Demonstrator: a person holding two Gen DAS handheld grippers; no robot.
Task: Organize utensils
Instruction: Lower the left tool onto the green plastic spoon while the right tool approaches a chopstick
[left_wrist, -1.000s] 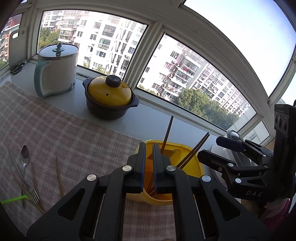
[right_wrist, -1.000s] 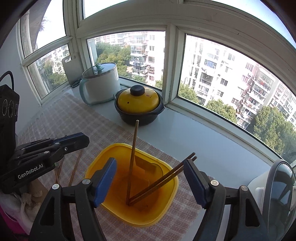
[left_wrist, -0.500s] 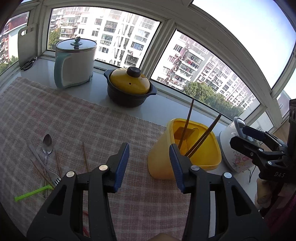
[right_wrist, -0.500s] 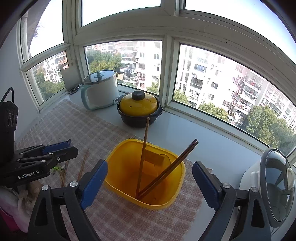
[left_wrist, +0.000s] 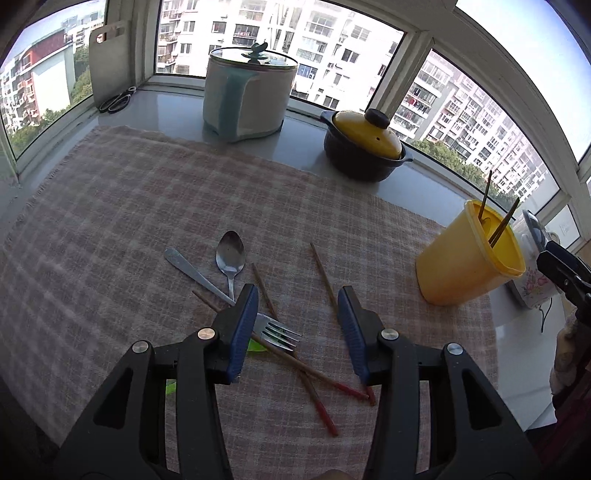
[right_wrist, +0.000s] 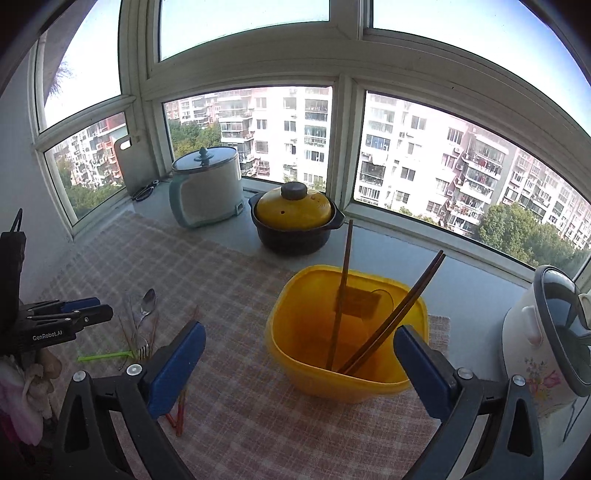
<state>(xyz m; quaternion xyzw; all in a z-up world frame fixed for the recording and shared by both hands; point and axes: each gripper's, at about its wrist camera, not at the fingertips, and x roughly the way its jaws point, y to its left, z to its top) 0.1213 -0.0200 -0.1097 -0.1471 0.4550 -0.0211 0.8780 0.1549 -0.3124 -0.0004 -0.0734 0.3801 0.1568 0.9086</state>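
Hovering with left tongs (left_wrist: 297, 325) released, empty, over the fork (left_wrist: 275, 330) and chopsticks (left_wrist: 325, 277) lying crossed on the desk (left_wrist: 110, 206). Right tongs (right_wrist: 299, 356) opening wide, empty, before the yellow bin (right_wrist: 314, 376). Probably lowering on one chopstick alone, avoiding the fork.

Fork (left_wrist: 279, 330), spoon (left_wrist: 231, 254) and chopsticks (left_wrist: 325, 280) are spread on the cloth (left_wrist: 110, 206) just ahead of the left gripper (left_wrist: 297, 308); the tub (left_wrist: 461, 266) is parked off right.

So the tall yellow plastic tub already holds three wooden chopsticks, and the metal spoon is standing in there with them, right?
Not quite. The metal spoon isn't in the yellow plastic tub; it lies flat on the checked cloth beside the fork, as the left wrist view shows. The three wooden chopsticks do stand in the tub.
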